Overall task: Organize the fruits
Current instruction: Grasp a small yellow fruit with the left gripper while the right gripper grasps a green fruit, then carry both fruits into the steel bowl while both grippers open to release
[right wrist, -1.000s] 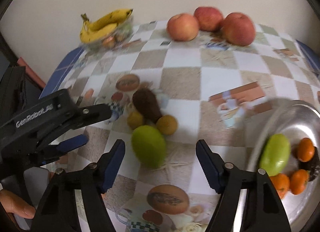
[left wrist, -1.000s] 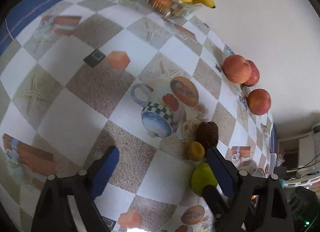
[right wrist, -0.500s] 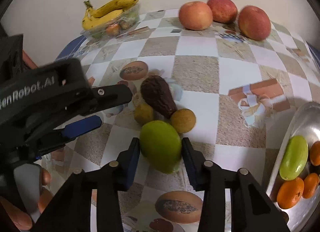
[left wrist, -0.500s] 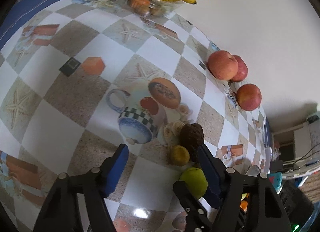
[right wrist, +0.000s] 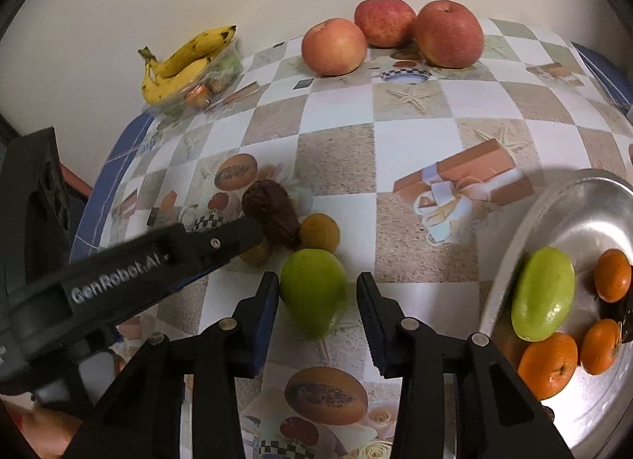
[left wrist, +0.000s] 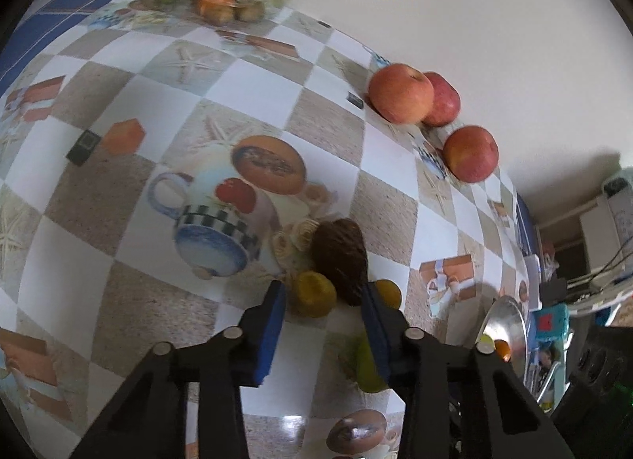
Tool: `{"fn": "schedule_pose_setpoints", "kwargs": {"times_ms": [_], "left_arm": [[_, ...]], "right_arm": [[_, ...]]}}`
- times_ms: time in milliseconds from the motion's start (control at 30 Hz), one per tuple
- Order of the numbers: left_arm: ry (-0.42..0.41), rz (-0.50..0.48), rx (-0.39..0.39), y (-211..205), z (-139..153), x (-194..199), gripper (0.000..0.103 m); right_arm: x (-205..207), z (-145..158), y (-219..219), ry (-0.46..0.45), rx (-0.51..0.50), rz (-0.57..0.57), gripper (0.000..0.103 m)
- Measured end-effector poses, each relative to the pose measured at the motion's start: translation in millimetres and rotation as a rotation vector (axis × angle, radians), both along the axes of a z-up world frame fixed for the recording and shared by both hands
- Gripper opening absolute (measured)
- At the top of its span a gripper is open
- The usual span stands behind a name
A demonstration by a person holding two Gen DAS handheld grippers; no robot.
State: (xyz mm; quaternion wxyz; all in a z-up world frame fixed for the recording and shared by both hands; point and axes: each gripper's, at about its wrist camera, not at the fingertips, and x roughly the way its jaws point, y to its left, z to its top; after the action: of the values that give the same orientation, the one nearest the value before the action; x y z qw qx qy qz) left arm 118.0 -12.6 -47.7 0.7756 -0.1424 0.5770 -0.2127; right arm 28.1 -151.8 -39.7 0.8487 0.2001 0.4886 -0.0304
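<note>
near the middle of the counter [right wrist: 415,135] a small cluster of fruit lies together: a green mango [right wrist: 314,293], a dark brown fruit [right wrist: 273,214] and two small yellow-brown fruits [right wrist: 319,233]. the right gripper [right wrist: 318,303] is part open around the green mango, one pad just beside each flank, not clearly pressing, probably lined up to lift it. at the right, a metal bowl [right wrist: 514,245] already holds another green mango [right wrist: 544,295] and several oranges [right wrist: 548,366], so it looks like the sorting place. the left gripper [left wrist: 322,301] reaches in from the left, jaws part open with a small yellow-brown fruit [left wrist: 314,293] between the pads, no grip evident. far off, three apples [right wrist: 449,34] and a tray of bananas [right wrist: 182,63] sit by the wall.
</note>
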Motion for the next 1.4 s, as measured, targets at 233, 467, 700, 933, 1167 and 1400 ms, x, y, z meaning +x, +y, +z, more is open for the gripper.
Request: {"fn": "schedule_pose_setpoints", "kwargs": {"times_ms": [233, 467, 700, 933, 1167, 1400], "left_arm": [[0.014, -0.011, 0.029, -3, -6, -2, 0.026], [0.010, -0.003, 0.050, 1, -2, -2, 0.025], [0.034, 0.026, 0.050, 8, -5, -1, 0.025], [0.044, 0.062, 0.066, 19, -2, -6, 0.025], [0.026, 0.071, 0.055, 21, 12, -23, 0.025], [-0.022, 0.047, 0.048, 12, 33, -38, 0.025]], "right_arm": [[3, -4, 7, 0.007, 0.014, 0.020, 0.042], [8, -12, 16, 0.014, 0.011, 0.050, 0.042], [8, -13, 25, 0.017, -0.034, 0.079, 0.042], [0, -6, 28, 0.016, -0.068, 0.089, 0.042], [-18, 12, 24, -0.007, -0.092, 0.064, 0.042], [-41, 35, 11, -0.032, -0.093, 0.020, 0.042]]}}
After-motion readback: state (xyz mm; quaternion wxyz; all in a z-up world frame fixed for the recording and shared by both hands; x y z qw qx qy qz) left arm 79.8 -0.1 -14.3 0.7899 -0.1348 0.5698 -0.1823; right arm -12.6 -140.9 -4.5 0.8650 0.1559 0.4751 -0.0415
